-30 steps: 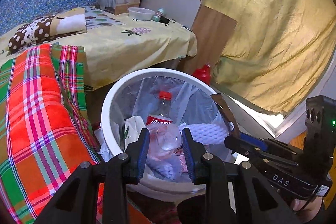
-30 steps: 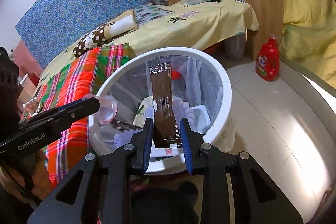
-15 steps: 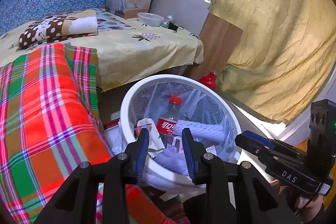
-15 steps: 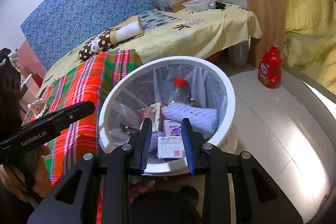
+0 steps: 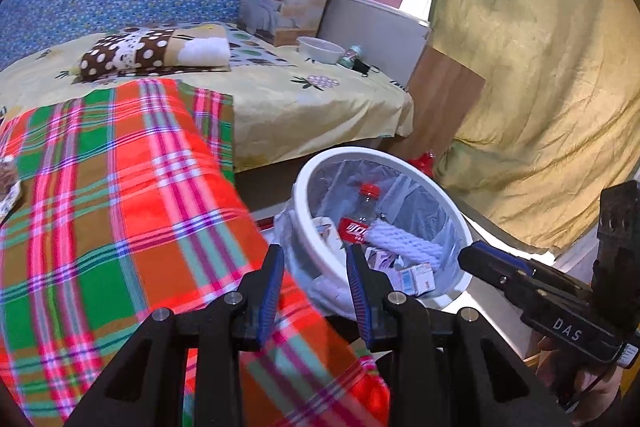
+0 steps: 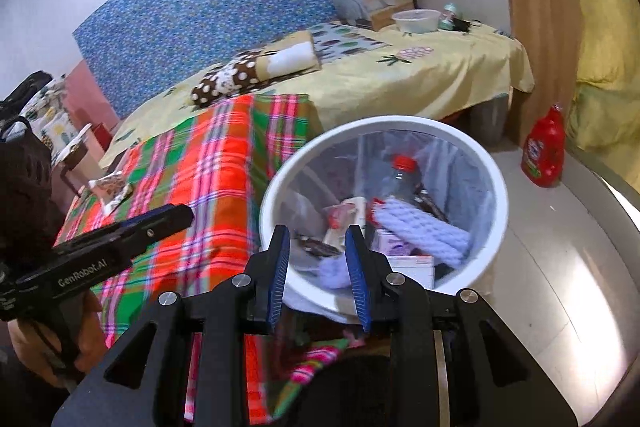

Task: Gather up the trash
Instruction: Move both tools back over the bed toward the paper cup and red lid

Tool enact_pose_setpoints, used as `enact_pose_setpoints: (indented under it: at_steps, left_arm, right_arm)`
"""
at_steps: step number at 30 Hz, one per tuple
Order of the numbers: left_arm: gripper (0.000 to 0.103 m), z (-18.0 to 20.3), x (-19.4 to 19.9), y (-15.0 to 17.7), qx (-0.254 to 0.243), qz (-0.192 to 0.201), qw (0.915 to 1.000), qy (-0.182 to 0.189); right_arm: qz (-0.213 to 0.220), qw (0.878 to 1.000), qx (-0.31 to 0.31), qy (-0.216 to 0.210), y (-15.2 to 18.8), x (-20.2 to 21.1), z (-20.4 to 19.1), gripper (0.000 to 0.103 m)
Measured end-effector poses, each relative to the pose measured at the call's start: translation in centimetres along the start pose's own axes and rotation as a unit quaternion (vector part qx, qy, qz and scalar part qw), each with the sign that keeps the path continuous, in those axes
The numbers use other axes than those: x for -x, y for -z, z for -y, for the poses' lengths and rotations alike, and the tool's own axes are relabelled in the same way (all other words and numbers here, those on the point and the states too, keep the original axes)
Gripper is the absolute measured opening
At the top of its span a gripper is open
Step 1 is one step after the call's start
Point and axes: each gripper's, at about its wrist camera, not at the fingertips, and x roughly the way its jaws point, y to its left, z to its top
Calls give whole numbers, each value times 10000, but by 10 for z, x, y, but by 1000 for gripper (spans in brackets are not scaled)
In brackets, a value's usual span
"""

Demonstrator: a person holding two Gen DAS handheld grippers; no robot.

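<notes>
2 claws are hanging released and empty at the bin (image 6: 384,123), while the wrapper (image 6: 112,187) is lying on the plaid blanket (image 6: 208,167) leftward, nearer your left claw (image 5: 316,283) than your right claw (image 6: 318,269).

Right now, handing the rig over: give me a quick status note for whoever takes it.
Left gripper: jaws slightly apart, empty, at the bin's edge over the plaid blanket.
Right gripper: jaws slightly apart, empty, above the bin.
Done: bottle, foam sleeve and cartons lie in the bin.
Left: crumpled wrapper on the blanket's far end; maybe more on the bed.
</notes>
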Motion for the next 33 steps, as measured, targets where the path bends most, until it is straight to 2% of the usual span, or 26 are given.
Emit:
enact_pose_setpoints:
  at_steps: [19, 33]
  left_arm:
    - [32, -61, 66, 28, 529, 378, 9957, -660]
    - [32, -94, 93, 34, 781, 547, 9902, -1021]
  right_arm:
    - [-169, 9967, 491, -621, 7, -11, -64, 34]
    - [-309, 9916, 844, -932, 8, -19, -101, 37]
